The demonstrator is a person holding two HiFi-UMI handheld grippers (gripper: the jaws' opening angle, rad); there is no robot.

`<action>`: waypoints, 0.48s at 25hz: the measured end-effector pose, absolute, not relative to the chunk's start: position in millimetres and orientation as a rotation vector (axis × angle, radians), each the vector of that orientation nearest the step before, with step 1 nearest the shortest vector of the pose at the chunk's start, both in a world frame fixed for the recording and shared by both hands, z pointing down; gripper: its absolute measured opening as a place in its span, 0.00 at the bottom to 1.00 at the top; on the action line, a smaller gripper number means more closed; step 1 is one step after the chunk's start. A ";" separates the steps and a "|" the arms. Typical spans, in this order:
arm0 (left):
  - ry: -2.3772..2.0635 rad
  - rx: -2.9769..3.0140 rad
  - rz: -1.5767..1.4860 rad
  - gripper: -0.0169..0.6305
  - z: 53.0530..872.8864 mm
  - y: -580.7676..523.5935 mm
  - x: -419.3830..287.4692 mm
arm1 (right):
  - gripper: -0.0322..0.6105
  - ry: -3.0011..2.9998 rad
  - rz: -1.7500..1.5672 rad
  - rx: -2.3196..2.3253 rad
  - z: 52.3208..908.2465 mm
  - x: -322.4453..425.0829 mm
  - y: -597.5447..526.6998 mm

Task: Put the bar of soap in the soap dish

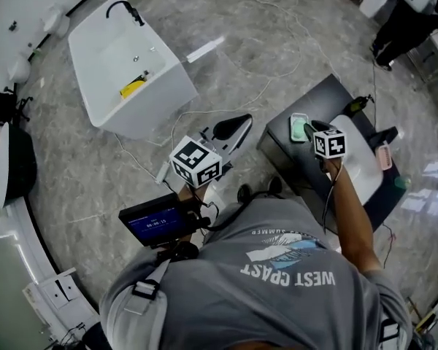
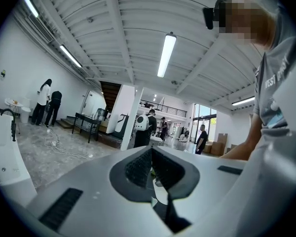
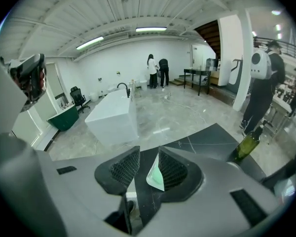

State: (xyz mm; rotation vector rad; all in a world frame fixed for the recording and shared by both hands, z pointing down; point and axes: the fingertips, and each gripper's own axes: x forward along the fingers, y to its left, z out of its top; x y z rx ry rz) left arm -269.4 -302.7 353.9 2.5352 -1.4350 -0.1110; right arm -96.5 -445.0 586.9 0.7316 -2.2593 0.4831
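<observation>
Where the grey marble floor spreads out beyond both grippers, a white bathtub (image 1: pixel 131 64) is seen well ahead and to the left of the left gripper (image 1: pixel 237 126). Under the right gripper (image 3: pixel 149 154) a dark counter (image 1: pixel 281 152) is found, with a white basin (image 1: pixel 361 165) set on it just beside that gripper. A green bottle (image 3: pixel 245 147) is stood on the counter, off to the right gripper's right.

The left gripper is held over bare floor, apart from the counter, and its jaws are closed together on nothing.

The right gripper's jaws are parted. Between them, close against the right-hand jaw, a small white soap dish (image 3: pixel 149 179) is seen, with the green bar of soap (image 3: pixel 158 177) lying in it. Whether that jaw is touching the dish cannot be told.

The task is judged all but done: the soap is already seated in the dish, and only the drawing back of the right gripper appears to be left.
</observation>
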 end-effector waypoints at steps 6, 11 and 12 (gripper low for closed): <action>-1.380 2.605 -0.125 0.04 352.1 -317.0 -263.7 | 0.18 -2.477 0.458 0.808 501.0 -100.9 -450.1; -1.330 2.660 -0.103 0.04 349.3 -313.9 -218.8 | 0.06 -2.663 0.408 0.882 426.3 -59.7 -423.6; -1.325 2.668 -0.091 0.04 352.8 -312.5 -204.2 | 0.06 -2.702 0.401 0.884 417.0 -46.3 -415.9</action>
